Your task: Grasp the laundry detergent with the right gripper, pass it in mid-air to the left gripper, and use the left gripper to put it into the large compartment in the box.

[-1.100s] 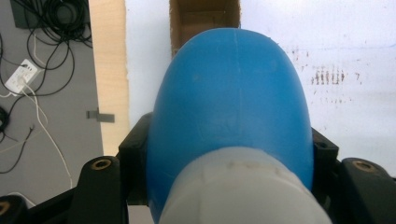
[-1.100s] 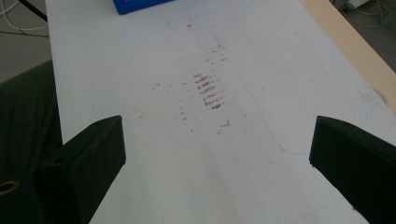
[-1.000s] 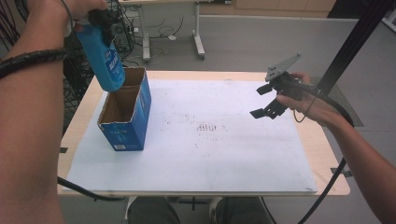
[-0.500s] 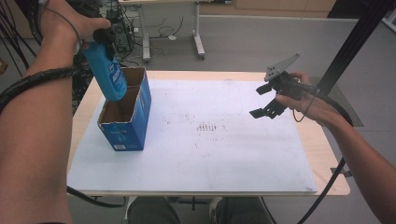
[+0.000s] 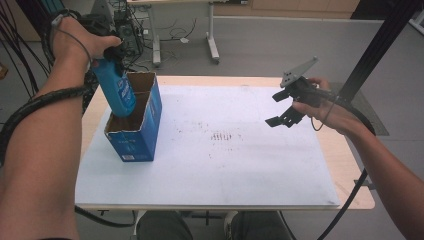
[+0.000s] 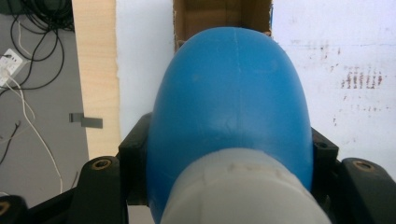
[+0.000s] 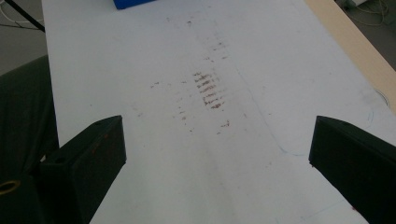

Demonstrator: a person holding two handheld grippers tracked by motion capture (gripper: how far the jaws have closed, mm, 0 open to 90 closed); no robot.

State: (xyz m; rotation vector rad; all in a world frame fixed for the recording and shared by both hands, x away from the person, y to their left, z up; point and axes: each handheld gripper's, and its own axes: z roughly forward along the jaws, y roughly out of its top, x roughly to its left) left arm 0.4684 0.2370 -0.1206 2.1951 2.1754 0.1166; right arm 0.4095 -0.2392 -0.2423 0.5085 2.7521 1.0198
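Lower than a second ago, the blue bottle has sunk with its base now inside the open top of the blue carton, where before it hung clear above the rim. The left gripper holds it by the upper part near the grey cap; in the left gripper view the black fingers press on both sides of the bottle's shoulder, with the brown inside of the carton showing just past its base. The right gripper has kept its place above the right part of the table, well apart from the carton, its fingers spread wide with nothing between them, over the stained white sheet.

The step in hand looks like packing the bottle into the carton, and it is partly done: the base is in, most of the body is above the rim, and the bottle leans toward the far left. The carton stands upright at the left side of the table, nothing steadying it. The next move probably calls for bringing the bottle more upright and easing it straight down, so it does not drag on the cardboard wall or tip the carton, and letting go only once it rests on the bottom.
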